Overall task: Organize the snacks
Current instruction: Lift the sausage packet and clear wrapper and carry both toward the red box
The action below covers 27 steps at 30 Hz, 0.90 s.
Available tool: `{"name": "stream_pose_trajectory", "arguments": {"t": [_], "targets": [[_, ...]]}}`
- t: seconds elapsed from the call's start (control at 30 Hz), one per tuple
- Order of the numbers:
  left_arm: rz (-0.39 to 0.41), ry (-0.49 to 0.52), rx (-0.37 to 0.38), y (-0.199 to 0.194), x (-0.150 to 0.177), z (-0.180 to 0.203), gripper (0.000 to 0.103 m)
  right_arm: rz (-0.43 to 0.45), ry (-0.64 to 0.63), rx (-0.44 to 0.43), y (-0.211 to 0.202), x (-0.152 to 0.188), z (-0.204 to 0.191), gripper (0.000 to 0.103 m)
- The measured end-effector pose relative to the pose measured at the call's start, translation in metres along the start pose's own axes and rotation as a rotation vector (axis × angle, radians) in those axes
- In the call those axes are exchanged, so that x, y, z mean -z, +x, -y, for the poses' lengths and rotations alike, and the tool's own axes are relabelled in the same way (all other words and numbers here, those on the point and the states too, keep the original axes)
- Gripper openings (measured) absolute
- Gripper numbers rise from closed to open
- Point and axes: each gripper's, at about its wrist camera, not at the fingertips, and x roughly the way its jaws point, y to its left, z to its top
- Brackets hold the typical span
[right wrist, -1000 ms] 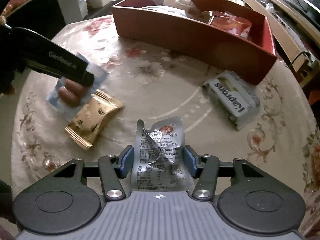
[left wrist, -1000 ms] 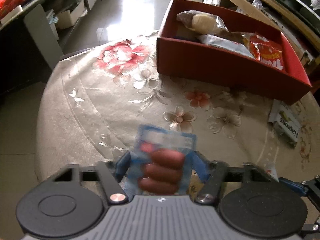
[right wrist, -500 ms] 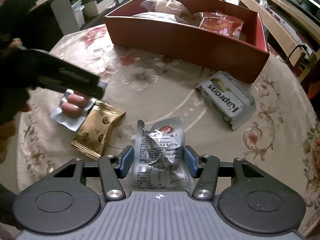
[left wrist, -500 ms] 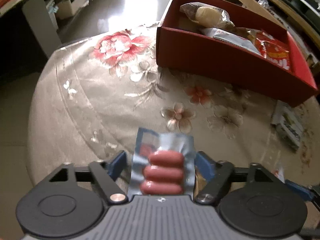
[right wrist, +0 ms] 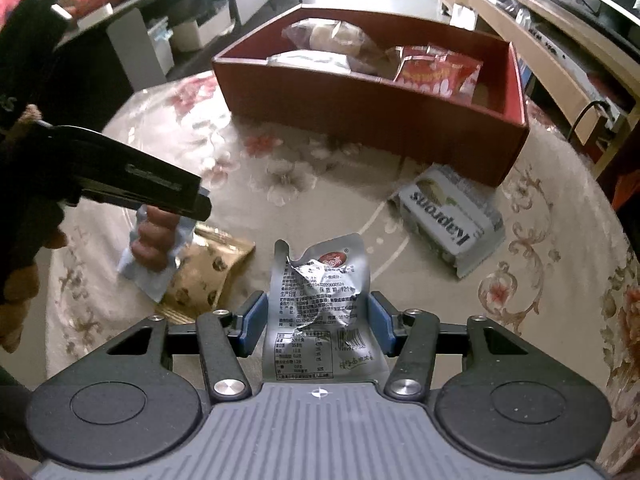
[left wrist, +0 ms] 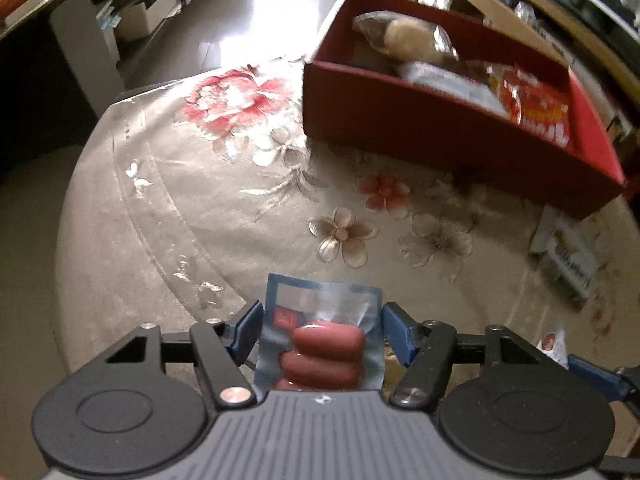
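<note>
My left gripper [left wrist: 322,330] is shut on a blue-and-clear pack of red sausages [left wrist: 326,344] and holds it above the flowered tablecloth. The right wrist view shows that same sausage pack [right wrist: 154,240] hanging in the air at the left. My right gripper [right wrist: 318,318] is shut on a crumpled silver pouch [right wrist: 320,300] with printed text. The red cardboard box [left wrist: 440,140] stands at the far side of the table. It holds a bagged bun [left wrist: 408,36], a white pack [left wrist: 440,80] and a red snack bag [left wrist: 536,108].
A gold packet [right wrist: 208,268] lies on the cloth under the left gripper. A grey Kaprons wafer pack [right wrist: 452,220] lies just in front of the red box's [right wrist: 360,120] right corner. Shelves and cabinets surround the round table [left wrist: 120,220]; a person's hand shows at the far left.
The left gripper has lifted the sausage pack off the cloth, clear of the gold packet. The right gripper has risen with the silver pouch, so the box's inside shows more.
</note>
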Motion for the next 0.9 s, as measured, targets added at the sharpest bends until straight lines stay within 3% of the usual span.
{"name": "stream_pose_trajectory", "arguments": {"t": [0.53, 0.9], "targets": [[0.12, 0.01, 0.086, -0.048, -0.009, 0.009, 0.067, 0.104, 0.064, 0.002, -0.018, -0.019, 0.016, 0.061], [0.152, 0.02, 0.127, -0.062, -0.015, 0.018, 0.066, 0.151, 0.098, 0.004, -0.025, -0.035, 0.027, 0.061]]}}
